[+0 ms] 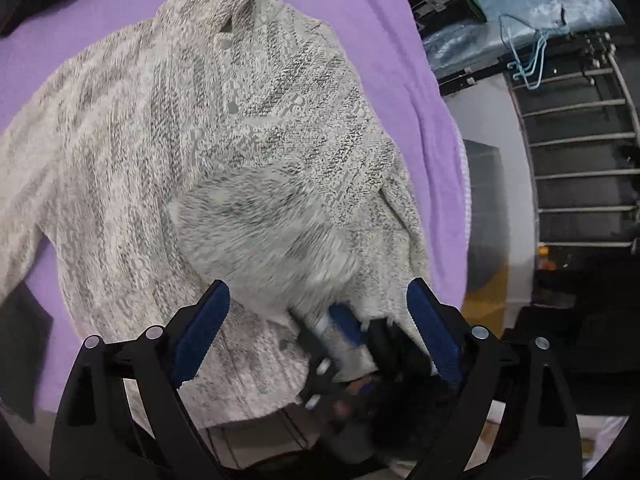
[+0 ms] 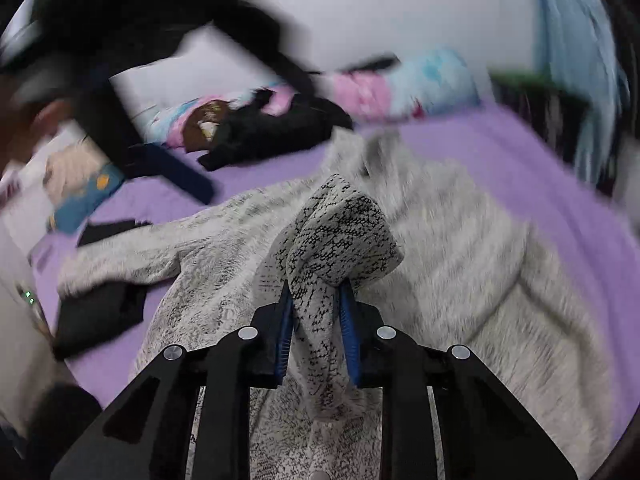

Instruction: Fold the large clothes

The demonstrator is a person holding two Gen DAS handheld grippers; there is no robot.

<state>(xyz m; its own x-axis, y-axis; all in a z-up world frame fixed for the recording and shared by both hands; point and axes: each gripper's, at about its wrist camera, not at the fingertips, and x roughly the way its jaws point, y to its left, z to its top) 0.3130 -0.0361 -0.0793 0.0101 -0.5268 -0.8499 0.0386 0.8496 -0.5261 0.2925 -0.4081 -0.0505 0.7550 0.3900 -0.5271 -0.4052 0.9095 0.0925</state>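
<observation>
Sweater [image 2: 344, 236] sleeve pinched in right gripper [image 2: 316, 320].

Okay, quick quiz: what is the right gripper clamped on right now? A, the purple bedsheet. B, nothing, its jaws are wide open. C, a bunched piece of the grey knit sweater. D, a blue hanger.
C: in the right wrist view the right gripper has its jaws pinched on a gathered fold of the sweater, lifted above the purple sheet.
</observation>
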